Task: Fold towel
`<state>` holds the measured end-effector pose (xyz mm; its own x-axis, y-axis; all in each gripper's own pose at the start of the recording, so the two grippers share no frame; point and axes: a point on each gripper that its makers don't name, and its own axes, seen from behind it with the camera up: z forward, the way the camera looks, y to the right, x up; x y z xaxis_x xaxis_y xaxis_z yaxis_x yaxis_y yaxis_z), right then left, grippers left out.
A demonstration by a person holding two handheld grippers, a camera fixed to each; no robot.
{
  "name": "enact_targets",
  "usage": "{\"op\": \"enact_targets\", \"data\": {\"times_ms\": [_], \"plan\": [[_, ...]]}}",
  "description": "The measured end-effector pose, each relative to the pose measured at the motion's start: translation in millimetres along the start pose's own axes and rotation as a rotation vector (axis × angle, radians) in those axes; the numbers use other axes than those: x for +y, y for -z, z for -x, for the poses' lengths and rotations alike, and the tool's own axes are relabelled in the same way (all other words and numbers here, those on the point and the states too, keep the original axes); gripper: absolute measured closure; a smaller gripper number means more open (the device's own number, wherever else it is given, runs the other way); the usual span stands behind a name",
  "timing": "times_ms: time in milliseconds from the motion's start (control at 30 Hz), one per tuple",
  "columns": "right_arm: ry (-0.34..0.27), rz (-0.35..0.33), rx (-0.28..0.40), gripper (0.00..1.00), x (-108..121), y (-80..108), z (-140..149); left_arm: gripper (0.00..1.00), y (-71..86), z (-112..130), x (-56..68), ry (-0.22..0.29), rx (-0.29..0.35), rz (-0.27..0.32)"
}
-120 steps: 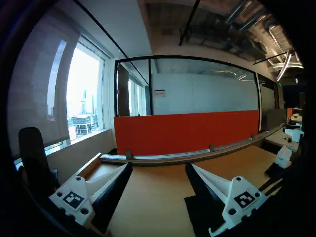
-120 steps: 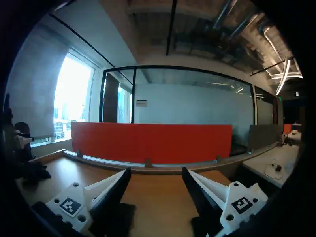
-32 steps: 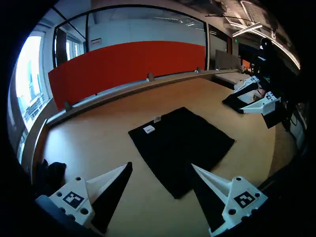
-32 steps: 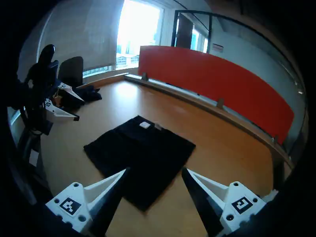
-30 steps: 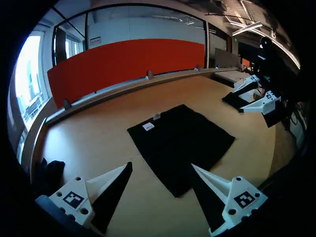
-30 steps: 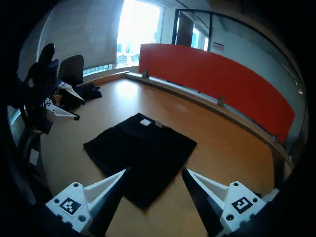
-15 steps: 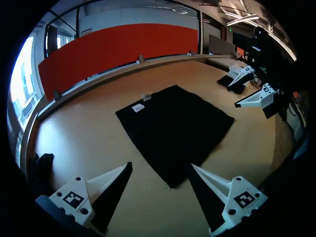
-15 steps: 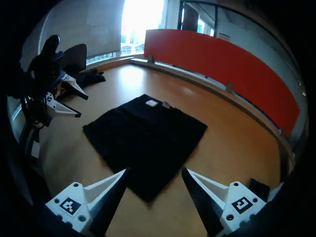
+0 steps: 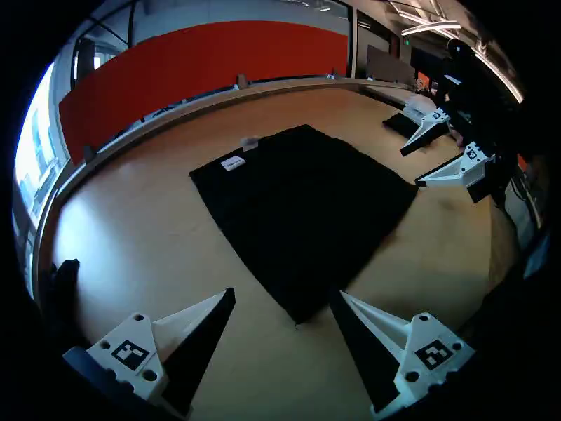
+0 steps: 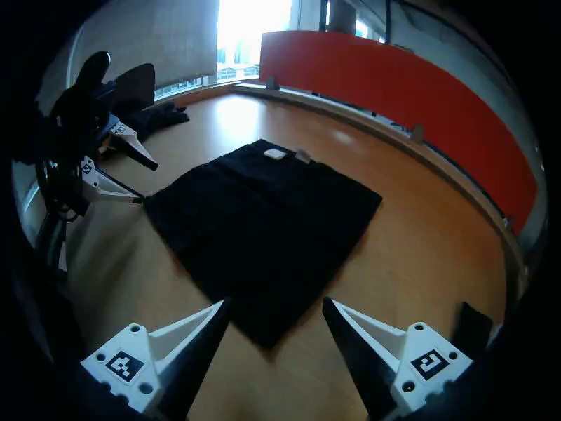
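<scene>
As seen along its own two fingers, left gripper (image 9: 282, 293): white fingers (image 9: 203, 319) spread wide, released, grasping nothing. They are held above the table, and a corner of the towel lies between the tips and just beyond them.

Right gripper (image 10: 276, 302), right gripper view: white fingers (image 10: 365, 330) likewise spread and released, with nothing between them. Another corner of the towel sits just beyond the gap.

Towel (image 9: 308, 203): one piece, black, roughly rectangular, laid flat near the middle of the table and set cornerwise to both grippers. A small white tag (image 9: 232, 163) lies at its far edge, with a second pale tab just beside it. The right gripper view shows the same towel (image 10: 259, 217) and tag (image 10: 273, 153).

Each gripper as seen from the other:
- In the left gripper view, the right gripper stands at the far right on a dark handle. Its fingers are parted and near the towel's right edge.
- In the right gripper view, the left gripper stands at the far left with fingers parted. Its lower tip is at the towel's left corner; contact cannot be told.

Surroundings:
- Table (image 9: 140, 231): light wood, broad.
- Red partition (image 9: 203, 63): runs along the table's far edge.
- Window (image 10: 252, 35): bright, beyond the partition's end.
- Dark chair (image 10: 133, 88): beside the window.
- Dark cloth bundle (image 10: 165, 116): on the table near the chair.
</scene>
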<state>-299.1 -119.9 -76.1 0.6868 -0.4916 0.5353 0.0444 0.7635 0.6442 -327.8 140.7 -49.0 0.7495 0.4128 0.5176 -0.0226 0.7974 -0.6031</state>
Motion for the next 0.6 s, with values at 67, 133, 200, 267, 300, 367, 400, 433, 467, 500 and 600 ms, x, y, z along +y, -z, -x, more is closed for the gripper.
{"op": "enact_targets", "data": {"times_ms": [67, 133, 200, 267, 300, 367, 400, 433, 467, 500, 600], "plan": [[0.000, -0.004, -0.010, 0.00, 0, -1.6, 4, 0.00, -2.9, 2, 2.1, -0.001, -0.007, 0.006], [-0.001, -0.010, -0.019, 0.00, -1, -2.3, 8, 0.01, -5.6, 4, 4.5, -0.004, -0.015, 0.013], [-0.004, -0.016, -0.028, 0.00, -2, -2.8, 12, 0.01, -8.1, 5, 6.8, -0.009, -0.023, 0.020], [-0.009, -0.020, -0.037, 0.00, -2, -3.1, 16, 0.00, -10.4, 7, 8.6, -0.012, -0.032, 0.026], [-0.011, -0.022, -0.042, 0.00, -1, -3.4, 17, 0.00, -11.6, 9, 9.1, -0.013, -0.037, 0.028], [-0.016, -0.024, -0.050, 0.00, -1, -3.8, 20, 0.00, -13.5, 12, 9.5, -0.012, -0.046, 0.030], [-0.018, -0.025, -0.053, 0.00, -1, -4.3, 22, 0.00, -14.1, 12, 9.8, -0.011, -0.049, 0.031], [-0.020, -0.026, -0.054, 0.00, -1, -4.8, 22, 0.00, -14.4, 13, 10.0, -0.009, -0.050, 0.032], [-0.021, -0.027, -0.056, 0.00, 0, -5.3, 23, 0.01, -14.7, 13, 10.2, -0.007, -0.052, 0.033], [-0.022, -0.029, -0.057, 0.00, 0, -5.7, 24, 0.01, -14.9, 13, 10.5, -0.005, -0.054, 0.035], [-0.020, -0.034, -0.059, 0.01, 0, -6.1, 26, 0.01, -15.4, 14, 11.8, 0.000, -0.059, 0.039]]}}
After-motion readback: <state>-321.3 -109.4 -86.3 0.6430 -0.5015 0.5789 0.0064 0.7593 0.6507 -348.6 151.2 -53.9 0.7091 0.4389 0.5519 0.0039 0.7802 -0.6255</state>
